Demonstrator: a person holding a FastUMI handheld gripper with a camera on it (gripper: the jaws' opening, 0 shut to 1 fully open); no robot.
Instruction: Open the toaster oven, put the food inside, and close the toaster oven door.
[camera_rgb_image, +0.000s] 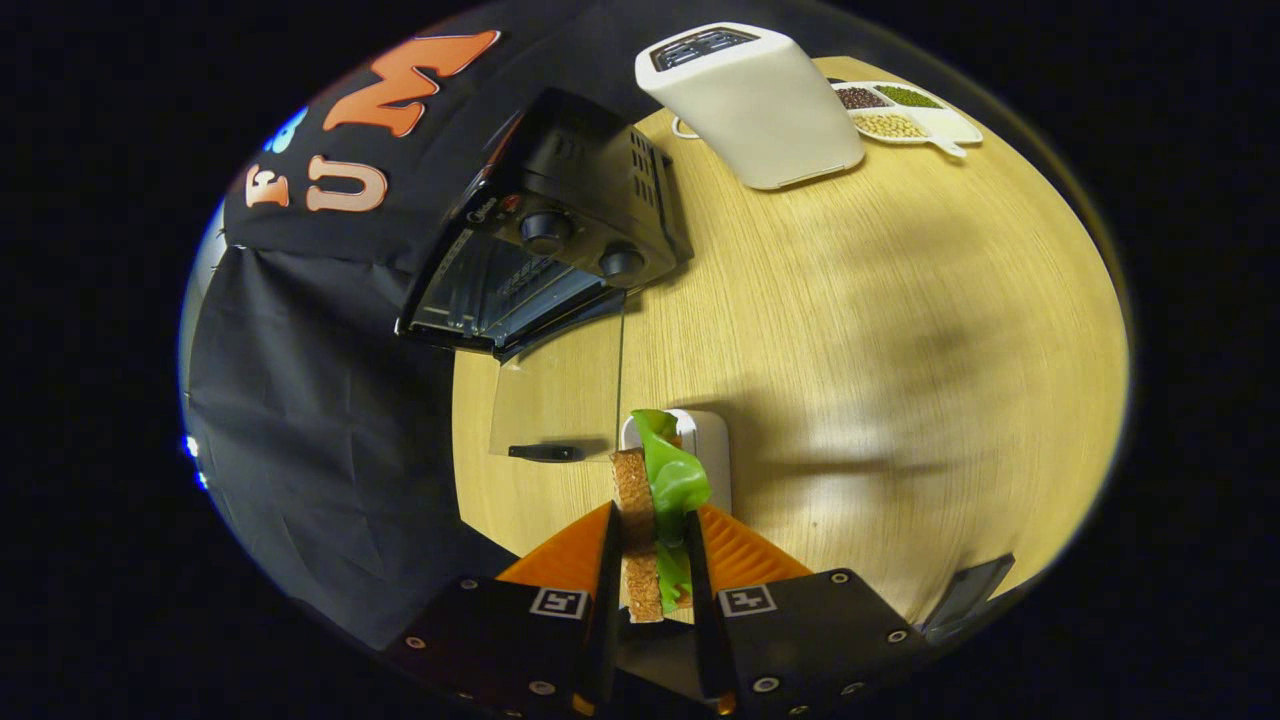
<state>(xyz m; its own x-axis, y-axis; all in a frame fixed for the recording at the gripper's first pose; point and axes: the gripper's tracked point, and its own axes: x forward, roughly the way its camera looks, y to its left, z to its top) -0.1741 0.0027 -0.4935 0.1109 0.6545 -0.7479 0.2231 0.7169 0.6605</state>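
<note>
My gripper (655, 530) is shut on a toy sandwich (655, 500), a brown bread slice with a green lettuce leaf, held upright between both fingers. A small white plate (708, 440) lies on the wooden table just beyond the fingertips. Farther ahead and to the left stands the black toaster oven (555, 230) with two knobs. Its glass door (555, 395) hangs open, lowered flat toward me, with the black handle (545, 453) at its near edge. The dark oven cavity (495, 295) shows behind the door.
A white pop-up toaster (755, 100) stands far beyond the oven on the table (900, 350). A white divided dish (905, 112) with beans and grains sits behind it. A dark flat object (965, 595) lies at the table's near right edge.
</note>
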